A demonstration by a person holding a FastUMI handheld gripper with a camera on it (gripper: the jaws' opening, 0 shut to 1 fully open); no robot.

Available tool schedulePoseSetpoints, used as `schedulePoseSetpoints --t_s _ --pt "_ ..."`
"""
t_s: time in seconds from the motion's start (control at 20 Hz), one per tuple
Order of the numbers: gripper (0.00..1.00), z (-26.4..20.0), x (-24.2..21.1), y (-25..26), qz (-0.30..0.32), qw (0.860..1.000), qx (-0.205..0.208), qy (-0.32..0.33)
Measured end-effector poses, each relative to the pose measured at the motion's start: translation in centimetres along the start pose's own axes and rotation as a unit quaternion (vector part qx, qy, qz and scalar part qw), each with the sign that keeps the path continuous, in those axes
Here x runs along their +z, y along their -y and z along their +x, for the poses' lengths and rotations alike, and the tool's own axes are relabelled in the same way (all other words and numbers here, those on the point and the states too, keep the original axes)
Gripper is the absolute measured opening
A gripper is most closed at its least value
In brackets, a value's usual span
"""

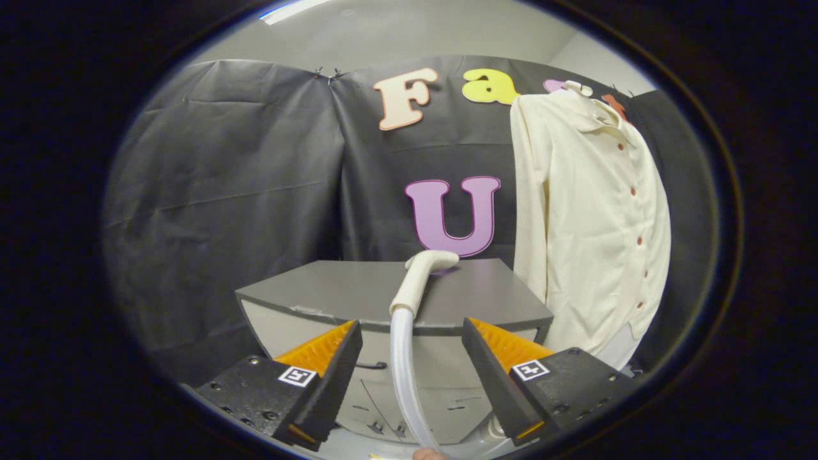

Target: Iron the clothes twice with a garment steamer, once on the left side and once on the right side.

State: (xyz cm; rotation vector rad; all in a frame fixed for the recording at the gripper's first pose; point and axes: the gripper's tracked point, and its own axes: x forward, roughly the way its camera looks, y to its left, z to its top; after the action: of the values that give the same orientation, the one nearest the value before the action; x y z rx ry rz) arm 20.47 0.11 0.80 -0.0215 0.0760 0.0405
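Note:
A cream-white garment steamer head (423,276) rests on the grey top of a cabinet (332,291), straight ahead of my fingers. Its translucent hose (402,364) runs down over the cabinet's front edge and passes through the gap between the fingers without touching them. My gripper (412,345) is open and holds nothing. A cream long-sleeved shirt (588,217) with small reddish buttons hangs on a hanger to the right of the cabinet, against the black cloth wall.
The cabinet's pale front (441,383) with drawer handles faces me below the grey top. Black cloth wall (223,191) closes off the back and left. A fingertip (429,454) shows at the hose's lower end.

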Motion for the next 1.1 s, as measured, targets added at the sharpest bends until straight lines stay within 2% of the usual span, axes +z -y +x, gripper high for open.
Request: schedulePoseSetpoints --t_s 0.2,0.45,0.7,0.85,0.9,0.95,1.0,1.1 --pt "0.96 6.1 1.8 1.0 -0.006 1.0 -0.018 -0.018" --pt "0.98 13.0 1.6 0.6 -0.016 0.996 -0.026 -0.086" --pt "0.97 16.9 -0.1 1.1 -0.023 0.987 -0.041 -0.155" --pt "0.97 17.6 -2.3 1.9 -0.004 0.974 -0.057 -0.217" --pt "0.97 17.9 -1.5 1.8 -0.001 0.978 -0.059 -0.201" --pt "0.96 18.3 -1.5 1.6 -0.005 0.977 -0.055 -0.208" --pt "0.86 18.5 -2.1 1.3 -0.003 0.973 -0.049 -0.224" --pt "0.74 18.7 -1.6 1.1 -0.023 0.974 -0.044 -0.222"
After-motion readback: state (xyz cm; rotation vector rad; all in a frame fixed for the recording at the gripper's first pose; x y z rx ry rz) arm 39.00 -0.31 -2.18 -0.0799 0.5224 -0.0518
